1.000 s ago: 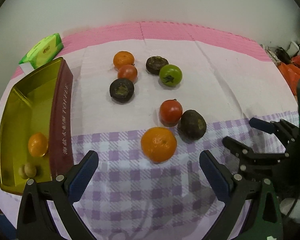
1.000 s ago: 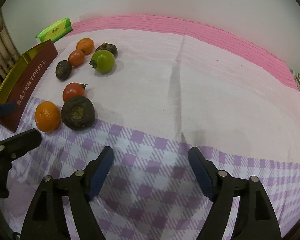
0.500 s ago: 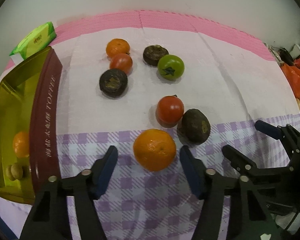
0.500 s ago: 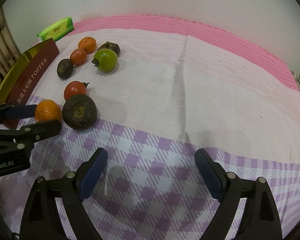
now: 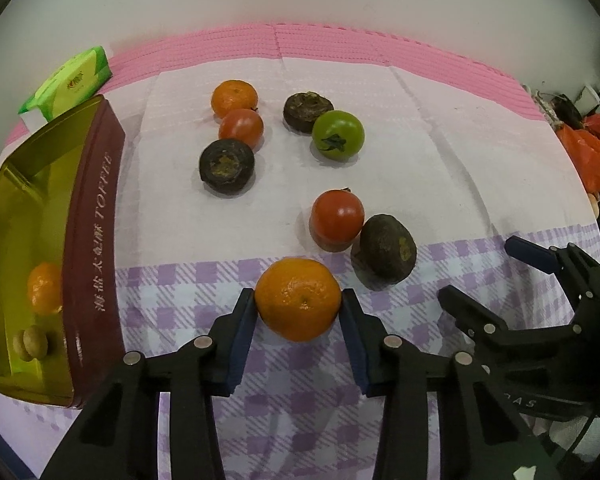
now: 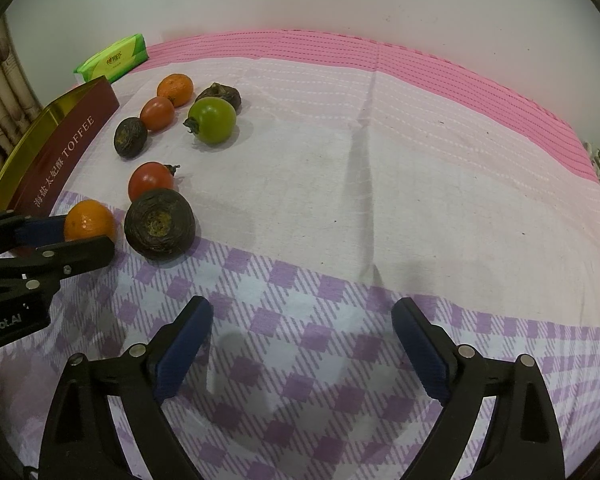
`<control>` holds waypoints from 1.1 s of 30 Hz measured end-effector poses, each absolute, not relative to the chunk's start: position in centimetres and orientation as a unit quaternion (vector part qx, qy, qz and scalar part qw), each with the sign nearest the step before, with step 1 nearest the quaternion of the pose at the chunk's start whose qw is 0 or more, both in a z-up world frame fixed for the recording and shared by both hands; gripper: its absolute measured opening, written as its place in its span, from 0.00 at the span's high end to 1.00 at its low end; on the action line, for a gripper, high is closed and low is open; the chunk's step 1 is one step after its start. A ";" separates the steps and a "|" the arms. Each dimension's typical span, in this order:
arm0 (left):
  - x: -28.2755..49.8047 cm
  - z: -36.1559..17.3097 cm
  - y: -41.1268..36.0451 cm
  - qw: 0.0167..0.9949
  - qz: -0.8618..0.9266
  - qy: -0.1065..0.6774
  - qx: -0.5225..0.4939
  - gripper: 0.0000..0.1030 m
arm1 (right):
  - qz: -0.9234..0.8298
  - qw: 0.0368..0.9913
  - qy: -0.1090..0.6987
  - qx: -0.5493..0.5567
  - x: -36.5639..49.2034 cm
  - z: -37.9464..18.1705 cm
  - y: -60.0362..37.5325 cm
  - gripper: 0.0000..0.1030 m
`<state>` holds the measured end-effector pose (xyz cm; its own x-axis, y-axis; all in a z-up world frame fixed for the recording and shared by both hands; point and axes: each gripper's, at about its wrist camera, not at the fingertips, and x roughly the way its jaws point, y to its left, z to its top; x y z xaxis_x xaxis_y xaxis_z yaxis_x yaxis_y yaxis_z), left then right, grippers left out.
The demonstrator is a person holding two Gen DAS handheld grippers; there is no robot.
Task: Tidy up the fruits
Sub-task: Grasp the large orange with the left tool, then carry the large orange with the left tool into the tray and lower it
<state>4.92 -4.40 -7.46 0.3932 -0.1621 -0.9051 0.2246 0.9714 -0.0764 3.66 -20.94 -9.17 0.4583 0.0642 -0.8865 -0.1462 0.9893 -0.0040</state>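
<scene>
At lower centre, the left tongs (image 5: pixel 298 312) had just closed onto the near orange (image 5: pixel 298 298); right tongs (image 6: pixel 302 340) hung released. Next, presumably, lifting it left into the toffee tin (image 5: pixel 92 216).

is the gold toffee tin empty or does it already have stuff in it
Not empty. The open gold toffee tin already holds one orange mandarin and a small round tan piece near its front corner; the rest of the floor is bare.

I see both views evenly lit from overhead, a little dim, with soft shadows beneath the fruit, small glare spots on the red tomato (image 5: pixel 336 216), sharp focus, heavy fisheye bending and black corners.
</scene>
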 end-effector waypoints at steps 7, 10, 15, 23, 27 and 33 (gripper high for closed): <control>4.1 -6.0 -3.4 0.842 -0.111 0.527 0.026 0.63 | 0.062 0.853 0.516 -0.040 3.7 -9.3 -20.6 0.05; 3.9 -5.1 -2.7 0.846 -0.109 0.522 0.019 0.63 | 0.062 0.854 0.515 -0.040 3.6 -9.4 -20.6 0.04; 3.3 -3.3 -1.2 0.857 -0.101 0.506 0.016 0.63 | 0.062 0.854 0.515 -0.040 3.6 -9.4 -20.6 0.02; 3.5 -1.4 3.4 0.870 -0.062 0.489 0.007 0.63 | 0.062 0.855 0.514 -0.040 3.7 -9.5 -20.3 0.00; 3.7 -1.6 6.6 0.871 -0.029 0.491 -0.006 0.63 | 0.061 0.855 0.513 -0.039 3.6 -9.6 -20.3 0.00; 3.9 -2.4 11.6 0.869 0.021 0.494 -0.025 0.63 | 0.061 0.855 0.513 -0.039 3.6 -9.6 -20.4 0.00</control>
